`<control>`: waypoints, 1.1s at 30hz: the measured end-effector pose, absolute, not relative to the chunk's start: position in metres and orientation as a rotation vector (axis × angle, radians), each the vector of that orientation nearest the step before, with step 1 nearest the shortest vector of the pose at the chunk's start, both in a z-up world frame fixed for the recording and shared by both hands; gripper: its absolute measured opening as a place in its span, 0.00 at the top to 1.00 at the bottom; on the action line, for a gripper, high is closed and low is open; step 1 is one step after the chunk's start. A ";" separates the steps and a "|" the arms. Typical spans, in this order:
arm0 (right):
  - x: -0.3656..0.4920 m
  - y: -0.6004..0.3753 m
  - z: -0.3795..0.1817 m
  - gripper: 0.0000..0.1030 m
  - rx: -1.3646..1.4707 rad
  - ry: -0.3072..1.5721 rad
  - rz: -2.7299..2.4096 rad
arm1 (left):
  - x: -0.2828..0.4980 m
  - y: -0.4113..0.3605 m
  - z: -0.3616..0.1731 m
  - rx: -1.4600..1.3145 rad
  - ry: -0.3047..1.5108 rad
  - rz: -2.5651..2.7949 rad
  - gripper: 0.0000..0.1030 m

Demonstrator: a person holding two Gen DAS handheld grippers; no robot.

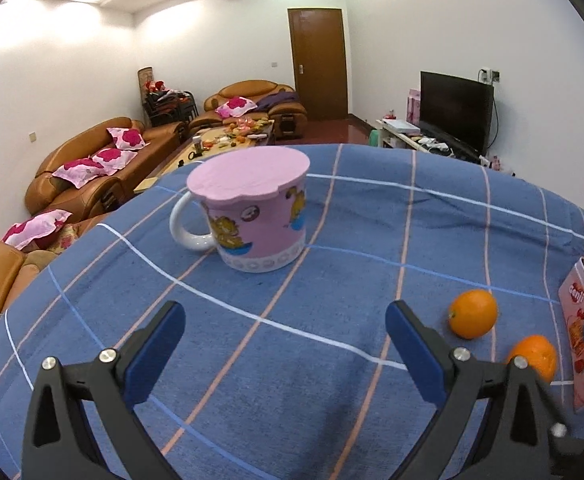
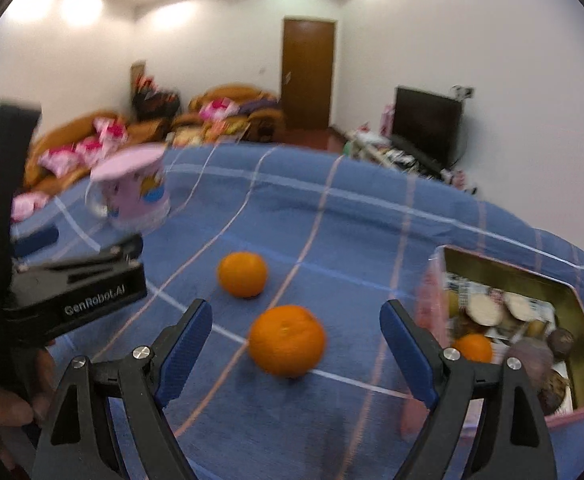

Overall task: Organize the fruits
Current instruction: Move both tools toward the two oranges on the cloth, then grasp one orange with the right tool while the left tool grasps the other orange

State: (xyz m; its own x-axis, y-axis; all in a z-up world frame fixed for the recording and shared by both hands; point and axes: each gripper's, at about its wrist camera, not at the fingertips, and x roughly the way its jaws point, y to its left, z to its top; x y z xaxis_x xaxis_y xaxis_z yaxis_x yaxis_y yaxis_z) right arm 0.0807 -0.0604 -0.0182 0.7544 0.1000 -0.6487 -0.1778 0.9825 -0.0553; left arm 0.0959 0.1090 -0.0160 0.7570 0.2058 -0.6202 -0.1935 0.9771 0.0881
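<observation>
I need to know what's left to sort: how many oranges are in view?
3. One orange lies on the cloth just ahead of the right tool, another beyond it, a third in the tin. More may be hidden there.

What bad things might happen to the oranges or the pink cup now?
1. The near orange is round and lies loose on the cloth; if the open right gripper bumps it while closing, it may roll away.
2. The far orange sits close behind and could get knocked too.
3. The pink cup stands right ahead of the open left gripper; a push forward might tip it.
</observation>
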 end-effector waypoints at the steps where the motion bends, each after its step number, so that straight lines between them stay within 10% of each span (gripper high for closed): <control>1: 0.086 -0.059 -0.021 0.23 -0.121 0.723 0.156 | 0.096 0.109 -0.016 0.025 0.678 0.219 0.01; 11: 0.111 -0.065 -0.046 0.51 -0.042 0.903 0.193 | 0.095 0.107 -0.015 0.040 0.682 0.212 0.01; 20: 0.080 -0.087 -0.020 0.53 0.062 0.708 0.167 | 0.095 0.100 -0.015 0.026 0.676 0.121 0.02; 33: 0.050 -0.134 0.006 0.53 0.181 0.500 0.004 | 0.130 0.025 -0.020 0.076 0.768 -0.094 0.31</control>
State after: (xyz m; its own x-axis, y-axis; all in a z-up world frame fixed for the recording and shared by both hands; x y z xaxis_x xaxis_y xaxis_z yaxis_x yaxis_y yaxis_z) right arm 0.0502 -0.1344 0.0058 0.8779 0.0484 -0.4764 0.0400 0.9840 0.1737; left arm 0.1300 0.0250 -0.0199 0.7157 -0.0573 -0.6961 0.1129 0.9930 0.0342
